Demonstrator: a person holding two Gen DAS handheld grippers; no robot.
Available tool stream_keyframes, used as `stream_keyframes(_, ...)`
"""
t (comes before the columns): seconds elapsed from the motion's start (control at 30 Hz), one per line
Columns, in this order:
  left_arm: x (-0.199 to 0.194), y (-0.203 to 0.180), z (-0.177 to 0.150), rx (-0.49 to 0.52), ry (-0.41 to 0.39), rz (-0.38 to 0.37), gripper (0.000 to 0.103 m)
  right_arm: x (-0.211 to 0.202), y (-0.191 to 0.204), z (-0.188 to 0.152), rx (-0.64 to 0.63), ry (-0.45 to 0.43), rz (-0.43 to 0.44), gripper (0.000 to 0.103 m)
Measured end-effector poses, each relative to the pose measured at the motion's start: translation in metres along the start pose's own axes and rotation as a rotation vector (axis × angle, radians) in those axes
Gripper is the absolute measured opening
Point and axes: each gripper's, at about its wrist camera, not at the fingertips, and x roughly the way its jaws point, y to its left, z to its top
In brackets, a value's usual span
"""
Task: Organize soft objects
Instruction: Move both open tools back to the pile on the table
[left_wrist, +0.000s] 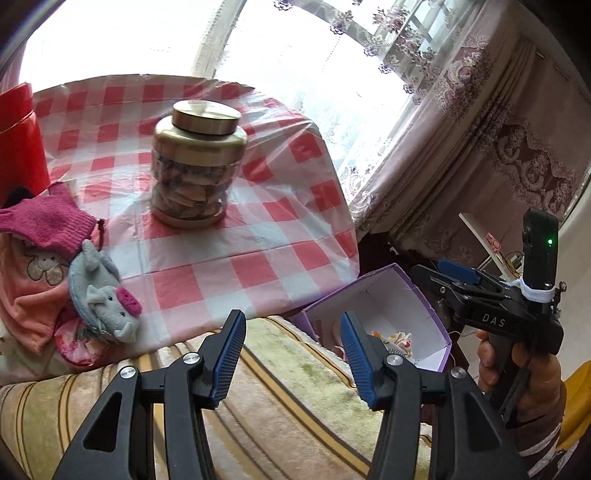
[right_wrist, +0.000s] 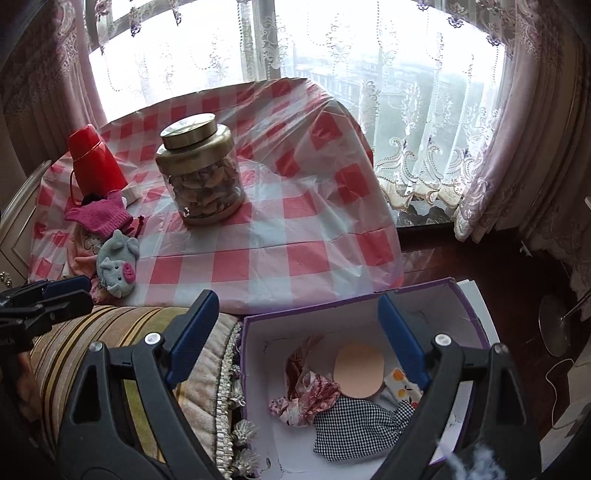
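Note:
A pile of soft things lies at the table's left edge: a grey plush mouse (left_wrist: 105, 295) (right_wrist: 117, 264), a magenta knit glove (left_wrist: 44, 218) (right_wrist: 99, 214) and a pink embroidered cloth (left_wrist: 26, 291). A purple box (right_wrist: 255, 369) (left_wrist: 436, 306) with a white inside stands beside the cushion and holds a checked cloth (right_wrist: 354, 424), a floral scrunchie (right_wrist: 314, 398) and a peach round pad (right_wrist: 358, 369). My left gripper (left_wrist: 291, 332) is open and empty over the striped cushion. My right gripper (right_wrist: 295, 317) is open and empty above the box.
A glass jar (left_wrist: 195, 162) (right_wrist: 201, 170) with a gold lid stands mid-table on the red checked tablecloth (left_wrist: 221, 258). A red flask (right_wrist: 92, 162) stands at the back left. A striped cushion (left_wrist: 295, 406) lies in front. Lace curtains and a window are behind.

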Motion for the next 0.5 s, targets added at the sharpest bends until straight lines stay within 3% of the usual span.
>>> stream_keyframes(0.5, -0.059, 0.146, 0.005, -0.269, -0.102, 0.183, 0.054, 0.032, 0.1, 0.031, -0.206, 0.043, 0.117, 0.09)
